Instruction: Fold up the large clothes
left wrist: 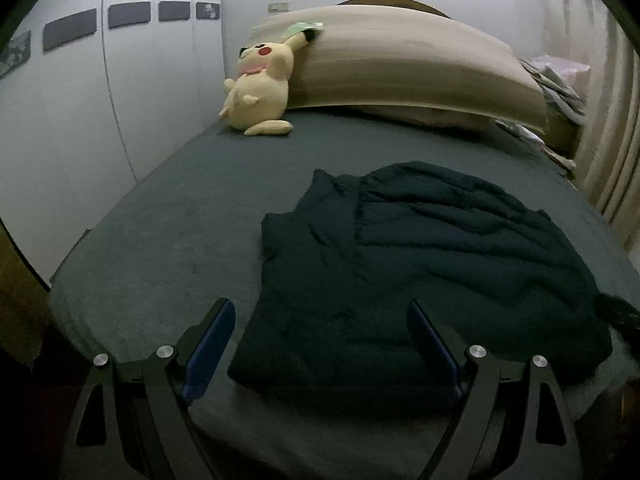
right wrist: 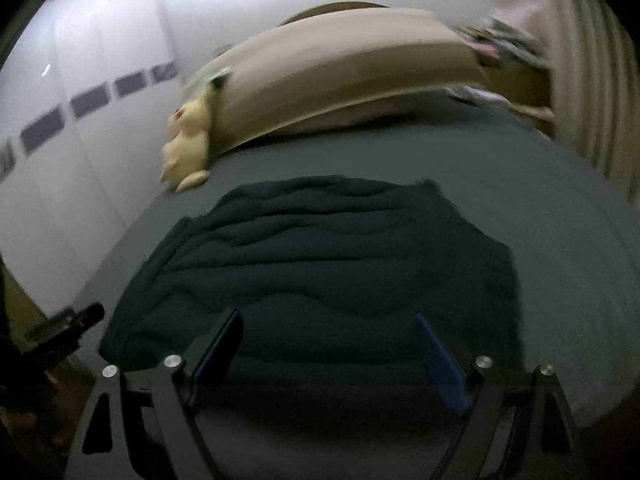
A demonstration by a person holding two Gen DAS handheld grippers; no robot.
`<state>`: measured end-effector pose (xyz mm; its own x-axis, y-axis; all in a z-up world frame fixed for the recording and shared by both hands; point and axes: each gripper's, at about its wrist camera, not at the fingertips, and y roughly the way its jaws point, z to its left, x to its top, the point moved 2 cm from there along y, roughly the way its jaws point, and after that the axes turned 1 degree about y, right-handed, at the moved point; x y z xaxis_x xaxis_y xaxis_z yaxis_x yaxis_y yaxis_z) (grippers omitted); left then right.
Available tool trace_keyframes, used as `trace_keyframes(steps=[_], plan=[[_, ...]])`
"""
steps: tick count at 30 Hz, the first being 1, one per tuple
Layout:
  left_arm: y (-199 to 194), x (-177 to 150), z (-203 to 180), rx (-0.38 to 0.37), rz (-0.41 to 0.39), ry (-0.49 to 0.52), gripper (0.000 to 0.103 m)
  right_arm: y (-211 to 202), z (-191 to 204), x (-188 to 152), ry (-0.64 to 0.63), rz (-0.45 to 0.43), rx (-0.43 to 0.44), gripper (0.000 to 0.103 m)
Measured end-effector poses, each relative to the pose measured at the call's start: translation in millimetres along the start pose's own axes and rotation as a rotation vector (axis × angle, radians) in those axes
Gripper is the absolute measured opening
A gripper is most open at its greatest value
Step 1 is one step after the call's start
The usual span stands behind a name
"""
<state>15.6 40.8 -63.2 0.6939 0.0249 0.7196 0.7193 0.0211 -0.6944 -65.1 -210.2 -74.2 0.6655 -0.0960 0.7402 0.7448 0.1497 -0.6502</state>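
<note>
With the dark teal knitted garment (left wrist: 400,280) lying partly folded on the grey bedsheet (left wrist: 160,240), left gripper (left wrist: 320,344) and right gripper (right wrist: 328,356) hover wide and empty near its near edge, probably to regrasp it.

The grey-sheeted bed (left wrist: 168,232) carries a dark folded garment (left wrist: 400,280), a yellow plush toy (left wrist: 260,88) and a beige pillow (left wrist: 400,68).

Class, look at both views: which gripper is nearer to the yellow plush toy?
Left. The left gripper is above the garment's toy-side edge; the right gripper is further from the plush toy.

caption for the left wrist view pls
Open left gripper above a folded dark garment on a grey bed, yellow plush toy beyond.
</note>
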Motion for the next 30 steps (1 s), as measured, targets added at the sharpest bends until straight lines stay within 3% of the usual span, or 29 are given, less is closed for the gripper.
trace_keyframes(steps=[3, 6, 10, 17, 21, 30], plan=[[-8.4, -6.3, -0.7, -0.002, -0.004, 0.005, 0.088, 22.7, 21.1, -22.2, -0.087, 0.046, -0.035, 0.089], [-12.3, -7.0, 1.7, -0.002, 0.004, -0.003, 0.088, 53.7, 16.8, -50.7, -0.142, 0.141, -0.089, 0.09], [-26.5, -10.1, 4.8, -0.019, -0.011, -0.006, 0.088, 40.6, 18.4, -39.9, -0.092, 0.127, -0.096, 0.09], [-79.5, -8.1, -11.9, -0.128, -0.099, 0.018, 0.089, -75.3, 27.9, -27.6, -0.015, 0.046, 0.011, 0.093], [-95.8, -5.3, -26.7, -0.164, -0.105, 0.042, 0.091, -110.4, 26.3, -34.6, -0.006, 0.028, -0.025, 0.103], [-112.9, -11.6, -36.5, -0.137, -0.116, 0.059, 0.091, -152.5, 22.1, -37.7, 0.059, -0.103, -0.104, 0.103]])
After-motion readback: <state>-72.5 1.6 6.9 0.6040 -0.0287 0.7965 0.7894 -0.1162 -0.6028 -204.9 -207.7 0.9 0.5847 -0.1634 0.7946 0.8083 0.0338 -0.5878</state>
